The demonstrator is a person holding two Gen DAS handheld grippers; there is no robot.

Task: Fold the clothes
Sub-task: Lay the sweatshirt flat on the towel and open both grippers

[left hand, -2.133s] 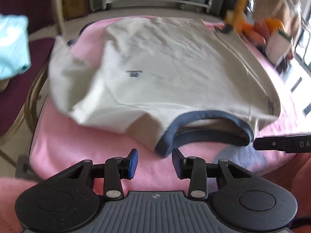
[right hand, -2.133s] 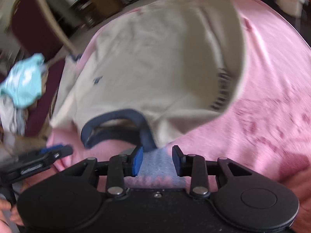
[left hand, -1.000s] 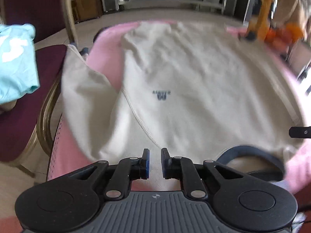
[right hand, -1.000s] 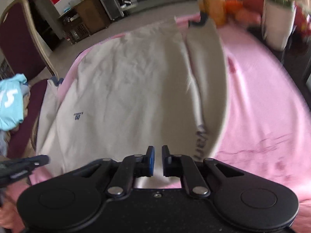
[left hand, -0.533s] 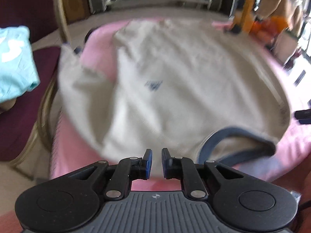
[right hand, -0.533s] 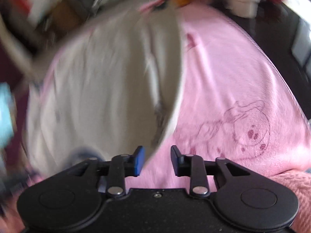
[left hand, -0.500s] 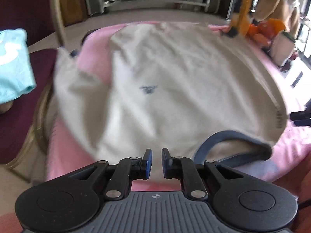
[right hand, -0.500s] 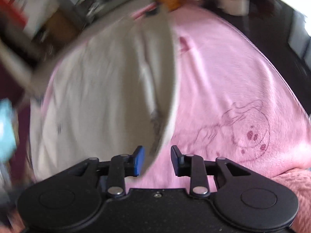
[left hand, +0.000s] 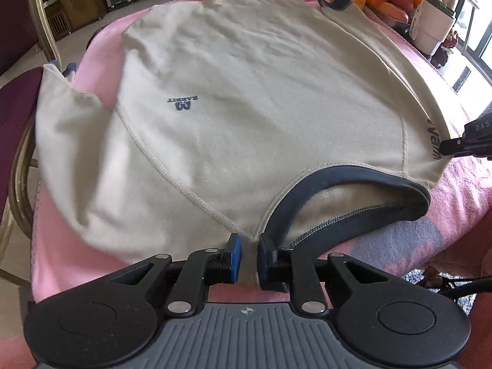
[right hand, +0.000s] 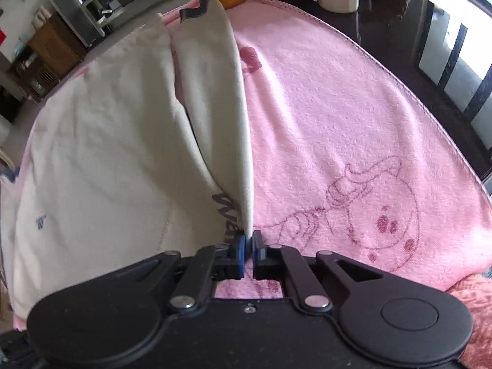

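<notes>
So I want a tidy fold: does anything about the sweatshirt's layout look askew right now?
Yes. The cream sweatshirt lies mostly flat on the pink blanket, but one sleeve hangs over the table edge toward the maroon chair. The other sleeve is folded alongside the body, with the right gripper pinching its edge.

A fluffy pink blanket with a drawn cartoon figure [right hand: 353,141] covers the table; a cream sweatshirt with a navy collar [left hand: 246,98] lies spread on it; a white cup [left hand: 430,27] stands at the far edge.

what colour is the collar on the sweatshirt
Dark navy blue collar, clearest in the left wrist view.
</notes>
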